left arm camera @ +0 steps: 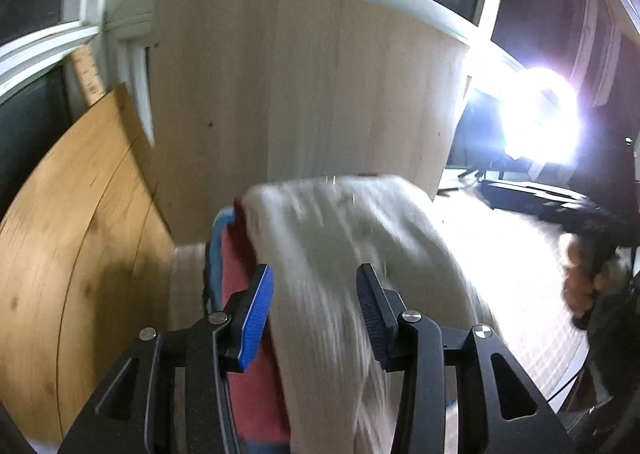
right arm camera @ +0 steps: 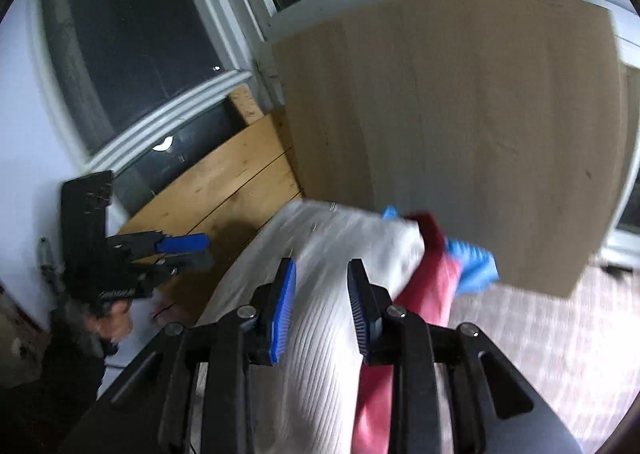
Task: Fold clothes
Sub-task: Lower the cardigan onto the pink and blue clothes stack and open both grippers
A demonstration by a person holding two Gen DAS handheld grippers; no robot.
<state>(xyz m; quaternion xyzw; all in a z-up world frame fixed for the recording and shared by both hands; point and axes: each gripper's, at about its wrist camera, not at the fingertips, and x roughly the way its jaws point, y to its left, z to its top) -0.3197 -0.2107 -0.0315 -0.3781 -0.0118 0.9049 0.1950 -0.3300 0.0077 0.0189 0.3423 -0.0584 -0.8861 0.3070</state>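
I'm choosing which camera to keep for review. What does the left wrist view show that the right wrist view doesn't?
Only the left wrist view: a glaring lamp and the right gripper beside it. Only the right wrist view: the left gripper, open and apart from the clothes, over brown boards. Both: white cloth with red cloth and blue cloth, and the pale wooden panel.

Dark windows (right arm camera: 132, 54), pale wood panel (left arm camera: 304, 94), glaring lamp (left arm camera: 540, 114)

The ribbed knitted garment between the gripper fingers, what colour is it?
Cream-white ribbed knitted garment, clearest in the right wrist view.
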